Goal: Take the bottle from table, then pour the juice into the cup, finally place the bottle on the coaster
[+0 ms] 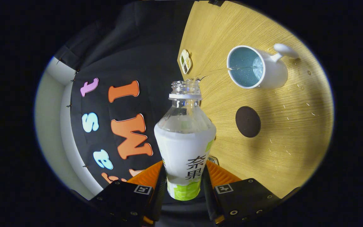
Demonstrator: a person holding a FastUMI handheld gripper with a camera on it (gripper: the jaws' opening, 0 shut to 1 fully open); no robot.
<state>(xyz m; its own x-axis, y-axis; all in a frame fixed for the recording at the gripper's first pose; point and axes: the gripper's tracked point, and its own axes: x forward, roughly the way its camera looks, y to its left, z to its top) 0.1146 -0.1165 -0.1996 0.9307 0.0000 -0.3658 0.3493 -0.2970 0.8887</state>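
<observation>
While the bottle [184, 138] is tipped over on its side toward the cup [253, 66], the gripper [184, 181] has its jaws clenched on the bottle's lower body, one finger pressing each flank of the labelled part, just above the base. A thin stream leaves the open mouth, which has no cap on it, and arcs across the table [288, 126] into the cup, so the pour looks to be under way. The bottle appears to be thin clear plastic under a wrap label; I judge it light, and lighter as it empties, with walls that would give under a hard squeeze. That softness matters: too much pressure could push liquid out in a spurt, too little could let the smooth label slide between the pads. The low hold seems sound for pouring, since it leaves the neck free and swings the mouth well out ahead of the fingers. Droplets lie scattered on the table around and beyond the cup, so the wood is probably wet and slick in spots. The cup stands upright with its handle turned away from the bottle. The dark round coaster [248, 121] lies near the cup and sits bare; being small, it will likely want the bottle brought fully upright before being lowered onto it.
</observation>
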